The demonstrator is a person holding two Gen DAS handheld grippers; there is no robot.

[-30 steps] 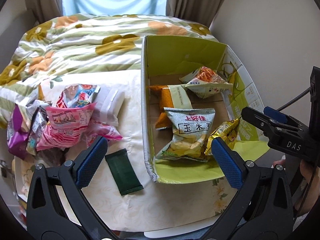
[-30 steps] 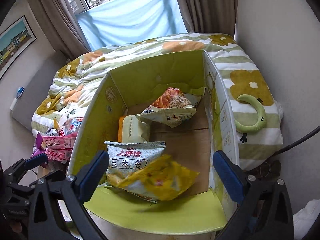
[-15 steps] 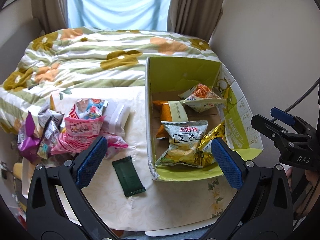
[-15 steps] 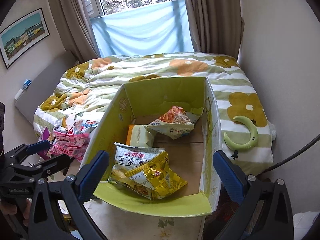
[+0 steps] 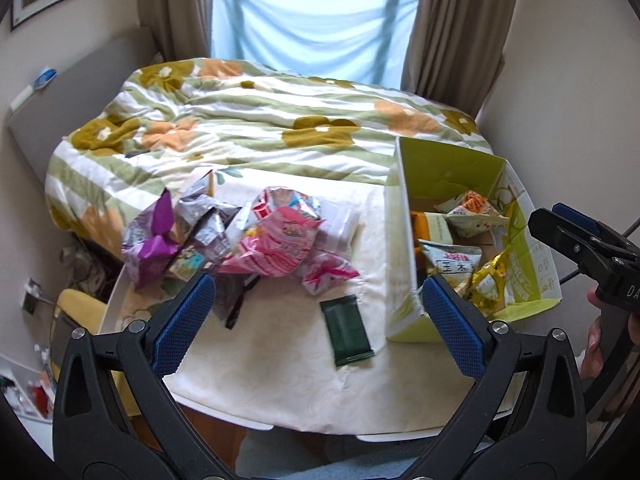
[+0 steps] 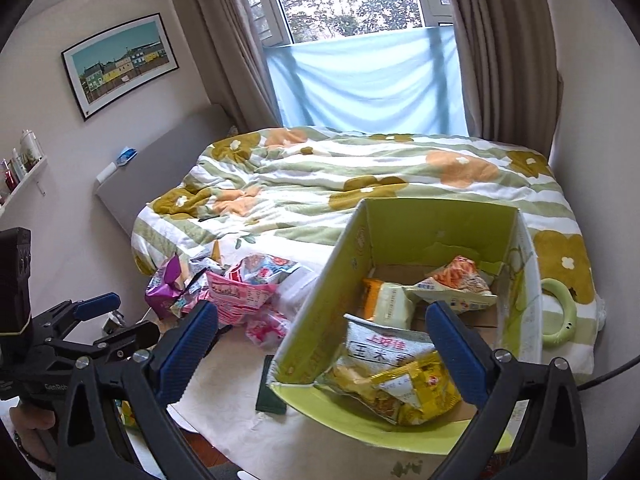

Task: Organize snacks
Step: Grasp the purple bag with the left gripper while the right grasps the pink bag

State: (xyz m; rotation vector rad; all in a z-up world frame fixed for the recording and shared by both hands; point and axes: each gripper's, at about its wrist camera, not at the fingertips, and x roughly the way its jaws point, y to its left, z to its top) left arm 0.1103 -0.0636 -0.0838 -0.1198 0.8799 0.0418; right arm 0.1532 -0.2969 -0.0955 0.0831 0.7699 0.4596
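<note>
A green cardboard box (image 5: 400, 240) (image 6: 320, 312) stands on the right of the white table and holds several snack bags, among them a yellow bag (image 6: 416, 396) and a corn-roll bag (image 6: 384, 348). A pile of pink, purple and silver snack bags (image 5: 264, 240) (image 6: 236, 292) lies left of the box. A dark green packet (image 5: 346, 330) (image 6: 270, 390) lies flat near the box's front corner. My left gripper (image 5: 316, 328) is open and empty, raised above the table's front. My right gripper (image 6: 320, 348) is open and empty, raised before the box; it also shows in the left wrist view (image 5: 576, 240).
The table (image 5: 280, 380) has a pale cloth and its front edge is close below the grippers. A bed with a flowered quilt (image 5: 260, 128) lies behind it. A green ring toy (image 6: 560, 312) lies on the bed right of the box. A yellow chair (image 5: 80, 312) stands at the left.
Both grippers have pulled back and up from the table. The left view has swung left, so the snack pile sits nearer the middle. The yellow bag has settled in the box.
</note>
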